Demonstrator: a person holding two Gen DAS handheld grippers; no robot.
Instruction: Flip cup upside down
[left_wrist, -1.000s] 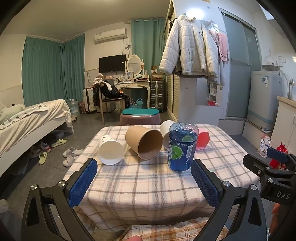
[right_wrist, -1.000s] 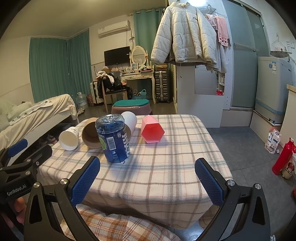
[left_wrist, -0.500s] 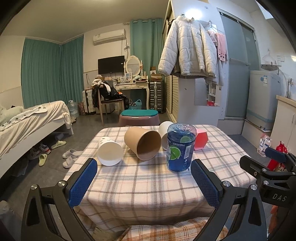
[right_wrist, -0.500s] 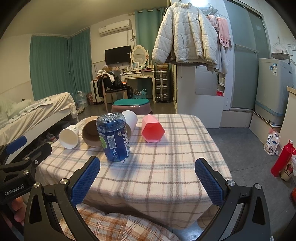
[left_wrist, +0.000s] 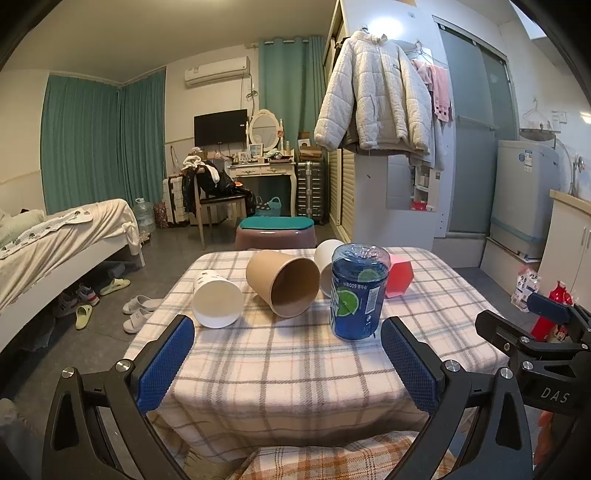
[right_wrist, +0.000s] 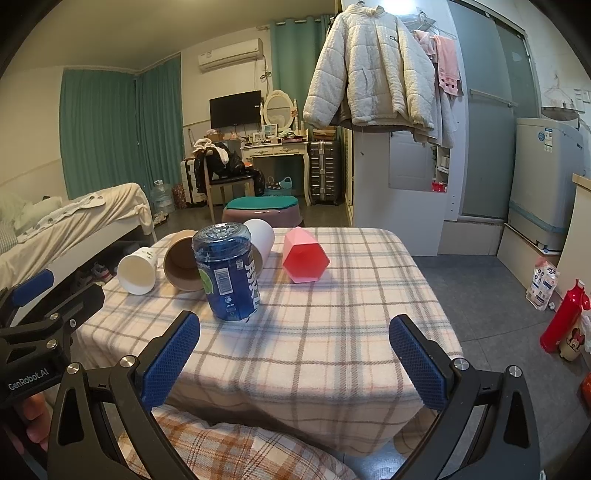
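Note:
A blue plastic cup (left_wrist: 357, 291) (right_wrist: 226, 272) stands upside down on the plaid table (left_wrist: 288, 354) (right_wrist: 332, 325). Behind it, on their sides, lie a brown paper cup (left_wrist: 284, 282) (right_wrist: 181, 263), a white paper cup (left_wrist: 216, 301) (right_wrist: 137, 269), a second white cup (left_wrist: 325, 258) (right_wrist: 260, 240) and a red hexagonal cup (left_wrist: 397, 277) (right_wrist: 306, 260). My left gripper (left_wrist: 288, 363) is open and empty at the near table edge. My right gripper (right_wrist: 295, 360) is open and empty, to the right of the blue cup.
A bed (left_wrist: 55, 240) stands at the left with slippers (left_wrist: 138, 312) on the floor. A stool (left_wrist: 275, 230) sits behind the table. A red bottle (right_wrist: 563, 319) and a washing machine (right_wrist: 546, 184) are at the right. A white jacket (right_wrist: 369, 70) hangs above.
Both grippers have drifted back slightly from the table. The cups have not moved.

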